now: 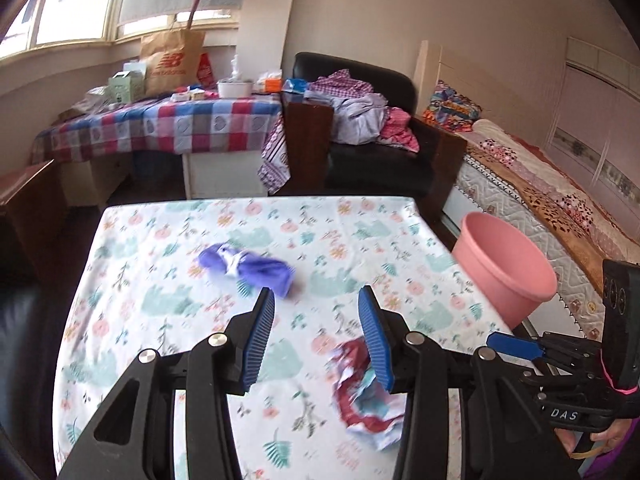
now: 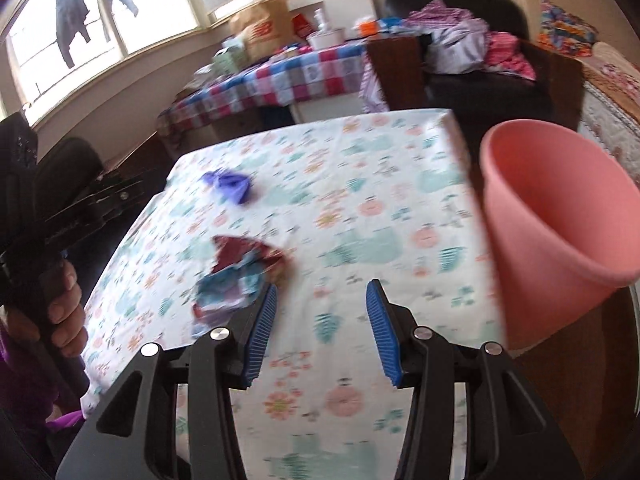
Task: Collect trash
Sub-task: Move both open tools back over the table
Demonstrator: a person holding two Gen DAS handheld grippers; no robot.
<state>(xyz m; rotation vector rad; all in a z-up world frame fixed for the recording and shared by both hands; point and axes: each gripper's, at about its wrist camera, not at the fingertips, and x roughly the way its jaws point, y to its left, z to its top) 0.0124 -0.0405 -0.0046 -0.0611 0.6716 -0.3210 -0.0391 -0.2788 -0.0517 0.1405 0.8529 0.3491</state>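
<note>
A crumpled purple wrapper (image 1: 246, 266) lies near the middle of the floral-clothed table (image 1: 168, 240). Closer to me sits a crumpled red, white and blue wrapper (image 1: 366, 396). My left gripper (image 1: 318, 312) hovers open above the cloth between the two, nothing between its blue pads. In the right wrist view the purple wrapper (image 2: 230, 186) lies further back and the red wrapper (image 2: 240, 280) sits just left of my right gripper (image 2: 322, 304), which is open and empty. A pink bucket (image 1: 504, 270) stands off the table's right edge, also large in the right wrist view as the pink bucket (image 2: 556, 216).
A checked-cloth table (image 1: 160, 124) with a paper bag and boxes stands at the back by the window. A black armchair (image 1: 372, 160) piled with clothes and a bed (image 1: 540, 200) lie beyond and to the right. A hand (image 2: 64, 312) grips the other gripper's handle at the left.
</note>
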